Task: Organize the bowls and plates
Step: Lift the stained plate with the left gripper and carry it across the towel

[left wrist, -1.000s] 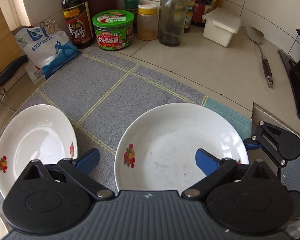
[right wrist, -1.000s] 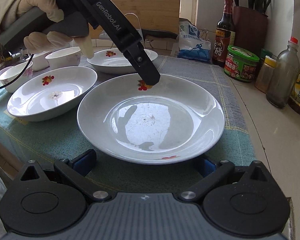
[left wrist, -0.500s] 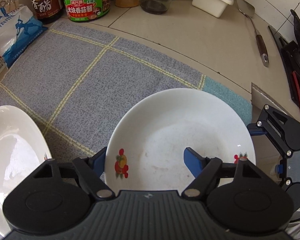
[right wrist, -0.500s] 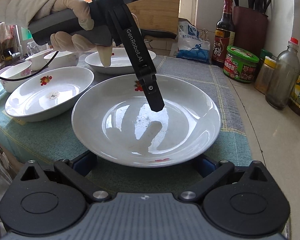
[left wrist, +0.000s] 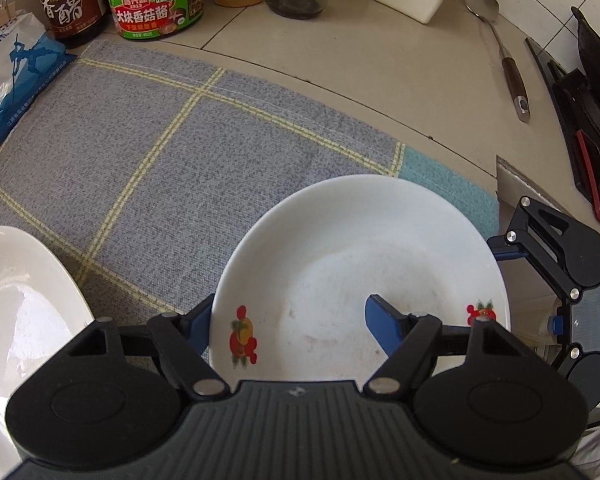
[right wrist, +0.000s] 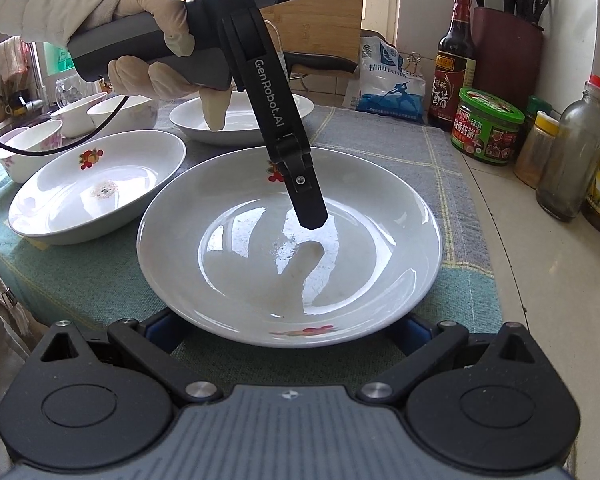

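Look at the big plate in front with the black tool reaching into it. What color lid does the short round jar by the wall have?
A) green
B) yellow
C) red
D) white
A: the short round jar beside the dark sauce bottle has a green lid, seen again in the left wrist view; the yellow cap belongs to the small spice jar next to it.
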A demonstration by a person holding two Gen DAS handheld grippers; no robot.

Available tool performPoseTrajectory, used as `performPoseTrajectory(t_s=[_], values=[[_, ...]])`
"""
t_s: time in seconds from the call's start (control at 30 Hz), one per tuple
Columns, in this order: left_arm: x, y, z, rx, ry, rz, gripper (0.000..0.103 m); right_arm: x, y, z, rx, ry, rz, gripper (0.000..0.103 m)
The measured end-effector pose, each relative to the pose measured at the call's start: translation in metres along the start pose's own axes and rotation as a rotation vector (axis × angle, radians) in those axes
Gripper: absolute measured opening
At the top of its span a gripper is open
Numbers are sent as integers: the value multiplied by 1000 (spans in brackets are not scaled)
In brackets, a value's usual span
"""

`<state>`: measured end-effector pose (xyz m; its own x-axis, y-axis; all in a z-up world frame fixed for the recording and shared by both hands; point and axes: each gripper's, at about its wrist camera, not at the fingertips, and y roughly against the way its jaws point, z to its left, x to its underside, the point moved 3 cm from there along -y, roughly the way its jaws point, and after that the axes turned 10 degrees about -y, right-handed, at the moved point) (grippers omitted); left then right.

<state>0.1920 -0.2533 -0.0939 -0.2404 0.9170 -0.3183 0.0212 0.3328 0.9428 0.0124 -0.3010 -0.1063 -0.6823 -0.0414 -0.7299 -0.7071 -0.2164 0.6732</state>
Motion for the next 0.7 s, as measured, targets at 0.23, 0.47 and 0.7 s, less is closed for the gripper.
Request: performPoseTrajectory(t_s=[0.23, 0.47, 0.7], values=[[0, 3, -3, 1, -11, -8, 76, -1, 1, 1, 0, -11, 21, 103], [-3, 9, 0, 1, -5, -32, 76, -8, 2, -2, 2, -2, 33, 103], [-18, 15, 13, -8, 20, -69, 76, -22, -3, -15, 1, 21, 29, 103]])
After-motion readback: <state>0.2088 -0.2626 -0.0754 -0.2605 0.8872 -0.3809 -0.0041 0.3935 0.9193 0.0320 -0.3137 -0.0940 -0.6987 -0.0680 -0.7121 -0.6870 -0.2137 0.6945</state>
